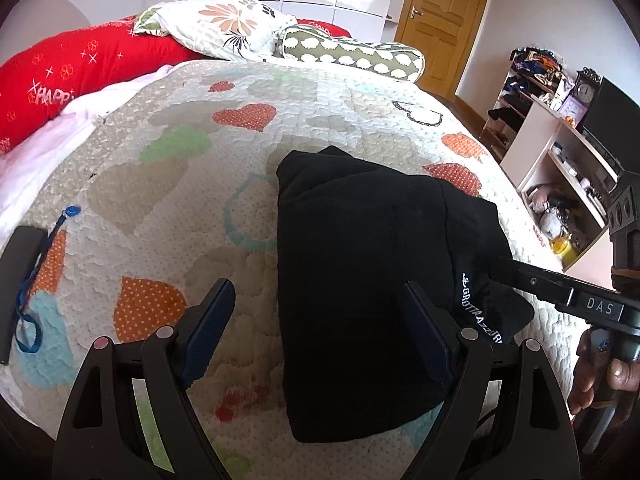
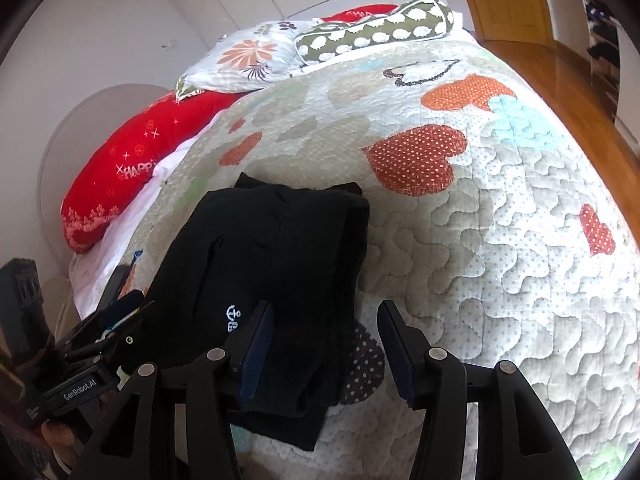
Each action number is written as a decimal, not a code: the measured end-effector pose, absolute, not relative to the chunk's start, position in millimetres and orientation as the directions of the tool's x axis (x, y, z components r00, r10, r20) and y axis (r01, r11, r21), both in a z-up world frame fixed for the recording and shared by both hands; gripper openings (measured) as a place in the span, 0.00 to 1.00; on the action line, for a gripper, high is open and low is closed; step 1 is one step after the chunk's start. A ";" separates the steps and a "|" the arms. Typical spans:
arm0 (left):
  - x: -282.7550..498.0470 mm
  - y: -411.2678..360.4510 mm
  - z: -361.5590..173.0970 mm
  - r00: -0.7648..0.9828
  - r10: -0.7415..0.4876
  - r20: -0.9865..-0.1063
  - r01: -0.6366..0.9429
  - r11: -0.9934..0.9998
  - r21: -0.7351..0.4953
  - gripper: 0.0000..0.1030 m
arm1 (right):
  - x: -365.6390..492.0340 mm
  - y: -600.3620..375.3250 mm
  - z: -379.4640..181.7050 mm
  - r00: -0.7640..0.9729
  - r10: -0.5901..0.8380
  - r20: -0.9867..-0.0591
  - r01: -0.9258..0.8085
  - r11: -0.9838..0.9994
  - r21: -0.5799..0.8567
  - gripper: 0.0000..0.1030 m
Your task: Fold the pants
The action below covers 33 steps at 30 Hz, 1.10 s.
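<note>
Black pants (image 1: 360,280), between both grippers' spread fingers (image 1: 428,336)

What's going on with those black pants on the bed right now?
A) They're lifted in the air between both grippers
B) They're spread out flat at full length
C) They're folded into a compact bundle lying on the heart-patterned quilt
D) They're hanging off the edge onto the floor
C: the black pants lie folded in a compact bundle on the quilt, and both the left hand-held gripper and right hand-held gripper are open, holding nothing.
</note>
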<state>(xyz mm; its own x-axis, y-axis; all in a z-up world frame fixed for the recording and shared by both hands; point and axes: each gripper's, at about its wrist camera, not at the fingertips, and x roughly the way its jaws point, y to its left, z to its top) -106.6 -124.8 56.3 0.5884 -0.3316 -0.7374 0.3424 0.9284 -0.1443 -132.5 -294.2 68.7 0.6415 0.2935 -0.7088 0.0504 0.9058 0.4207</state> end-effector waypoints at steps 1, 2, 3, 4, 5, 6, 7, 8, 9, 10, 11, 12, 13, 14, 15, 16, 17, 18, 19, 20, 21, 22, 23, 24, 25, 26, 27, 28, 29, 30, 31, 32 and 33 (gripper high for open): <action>-105.7 -124.6 55.8 0.587 -0.333 -0.738 0.340 0.929 -0.148 0.82 | -131.6 -293.6 69.4 0.644 0.291 -0.708 0.050 0.907 0.419 0.51; -105.0 -124.9 55.1 0.587 -0.332 -0.739 0.339 0.929 -0.149 0.82 | -130.2 -292.4 70.1 0.644 0.291 -0.708 0.048 0.908 0.416 0.51; -104.6 -125.6 54.1 0.586 -0.331 -0.740 0.337 0.930 -0.148 0.82 | -129.6 -291.3 70.4 0.644 0.290 -0.707 0.045 0.909 0.414 0.51; -104.5 -125.6 53.1 0.585 -0.329 -0.741 0.337 0.930 -0.147 0.82 | -128.3 -289.8 70.3 0.644 0.290 -0.708 0.040 0.911 0.410 0.51; -104.8 -125.9 52.5 0.585 -0.328 -0.742 0.336 0.930 -0.146 0.82 | -126.7 -288.3 69.8 0.640 0.292 -0.710 0.035 0.913 0.407 0.51; -105.3 -125.6 52.2 0.585 -0.328 -0.742 0.336 0.930 -0.147 0.82 | -125.1 -286.8 69.0 0.633 0.297 -0.714 0.029 0.913 0.406 0.51; -105.4 -125.5 52.2 0.584 -0.330 -0.741 0.336 0.930 -0.150 0.82 | -123.4 -283.8 68.5 0.624 0.303 -0.720 0.017 0.916 0.401 0.51; -105.7 -125.5 52.3 0.584 -0.330 -0.741 0.336 0.930 -0.150 0.82 | -123.0 -279.7 69.4 0.620 0.304 -0.724 -0.004 0.923 0.384 0.49; -105.9 -125.3 52.2 0.585 -0.329 -0.741 0.337 0.930 -0.148 0.82 | -125.1 -275.6 72.4 0.632 0.281 -0.722 -0.016 0.937 0.350 0.45; -106.3 -125.1 52.2 0.586 -0.328 -0.741 0.337 0.930 -0.146 0.82 | -127.4 -272.2 75.5 0.644 0.261 -0.719 -0.026 0.947 0.320 0.43; -106.4 -125.1 52.2 0.587 -0.326 -0.741 0.335 0.931 -0.145 0.82 | -129.2 -269.2 78.2 0.650 0.245 -0.719 -0.036 0.955 0.293 0.38; -106.6 -125.2 52.0 0.586 -0.327 -0.742 0.334 0.931 -0.147 0.82 | -130.6 -268.4 79.5 0.653 0.233 -0.721 -0.040 0.961 0.275 0.35; -106.0 -125.2 51.6 0.585 -0.327 -0.742 0.332 0.931 -0.149 0.82 | -131.3 -268.1 80.0 0.652 0.228 -0.723 -0.043 0.963 0.265 0.35; -106.4 -125.4 51.6 0.585 -0.328 -0.742 0.333 0.931 -0.150 0.82 | -131.2 -269.1 78.9 0.649 0.228 -0.726 -0.040 0.963 0.267 0.35; -106.3 -125.4 51.2 0.585 -0.329 -0.741 0.333 0.931 -0.151 0.82 | -130.5 -271.3 76.6 0.645 0.230 -0.729 -0.031 0.961 0.275 0.35; -106.4 -125.6 50.7 0.584 -0.329 -0.742 0.334 0.931 -0.150 0.82 | -129.9 -272.9 74.8 0.643 0.232 -0.730 -0.025 0.959 0.283 0.35; -106.9 -125.8 50.4 0.584 -0.328 -0.742 0.335 0.931 -0.148 0.82 | -129.9 -275.1 73.1 0.644 0.239 -0.727 -0.017 0.954 0.299 0.35; -107.2 -125.9 50.3 0.586 -0.327 -0.742 0.335 0.931 -0.146 0.82 | -130.6 -277.3 72.2 0.646 0.248 -0.722 -0.008 0.948 0.318 0.35; -107.3 -125.7 50.6 0.586 -0.327 -0.742 0.335 0.931 -0.146 0.82 | -132.5 -278.3 72.6 0.649 0.251 -0.719 -0.003 0.945 0.327 0.35; -107.4 -125.5 51.0 0.586 -0.328 -0.741 0.335 0.931 -0.147 0.82 | -133.9 -279.5 72.7 0.651 0.252 -0.716 0.002 0.943 0.334 0.39; -107.5 -125.0 51.8 0.586 -0.329 -0.741 0.335 0.930 -0.148 0.82 | -135.6 -280.5 73.1 0.655 0.254 -0.712 0.007 0.940 0.342 0.46; -107.3 -124.7 52.4 0.587 -0.329 -0.740 0.335 0.930 -0.149 0.82 | -136.5 -281.5 72.9 0.656 0.259 -0.709 0.006 0.937 0.349 0.48; -107.7 -123.6 54.0 0.591 -0.330 -0.737 0.334 0.931 -0.150 0.82 | -137.4 -282.5 72.3 0.653 0.269 -0.708 0.005 0.933 0.359 0.48; -107.7 -122.6 55.5 0.595 -0.330 -0.732 0.333 0.931 -0.150 0.82 | -137.7 -283.7 71.6 0.649 0.276 -0.708 0.004 0.930 0.367 0.48; -108.0 -120.2 58.2 0.606 -0.333 -0.723 0.332 0.931 -0.151 0.82 | -138.0 -285.2 70.5 0.647 0.282 -0.708 0.007 0.927 0.376 0.48; -107.0 -117.6 59.6 0.611 -0.335 -0.717 0.330 0.931 -0.154 0.82 | -138.4 -286.3 69.8 0.648 0.288 -0.705 0.008 0.923 0.384 0.49; -105.8 -115.3 61.1 0.613 -0.340 -0.713 0.328 0.931 -0.161 0.82 | -138.3 -288.0 68.4 0.647 0.301 -0.701 0.006 0.917 0.399 0.49; -103.7 -112.4 62.1 0.609 -0.350 -0.712 0.328 0.928 -0.175 0.82 | -138.9 -289.0 67.1 0.643 0.314 -0.698 0.004 0.911 0.413 0.49; -101.6 -109.8 62.6 0.600 -0.365 -0.712 0.331 0.924 -0.194 0.82 | -138.4 -290.0 65.4 0.636 0.332 -0.697 -0.002 0.904 0.428 0.49; -99.7 -107.6 62.8 0.592 -0.379 -0.711 0.332 0.919 -0.212 0.82 | -136.9 -289.8 64.0 0.630 0.344 -0.696 -0.009 0.900 0.436 0.51; -96.7 -104.8 62.5 0.582 -0.395 -0.711 0.332 0.913 -0.236 0.82 | -135.2 -290.1 61.9 0.626 0.361 -0.692 -0.021 0.894 0.447 0.54; -93.3 -101.8 61.7 0.566 -0.418 -0.710 0.334 0.904 -0.266 0.82 | -133.6 -291.1 59.6 0.623 0.373 -0.688 -0.027 0.889 0.457 0.59; -90.8 -99.4 60.9 0.551 -0.445 -0.706 0.341 0.892 -0.297 0.82 | -131.9 -292.2 57.1 0.619 0.380 -0.687 -0.025 0.884 0.467 0.63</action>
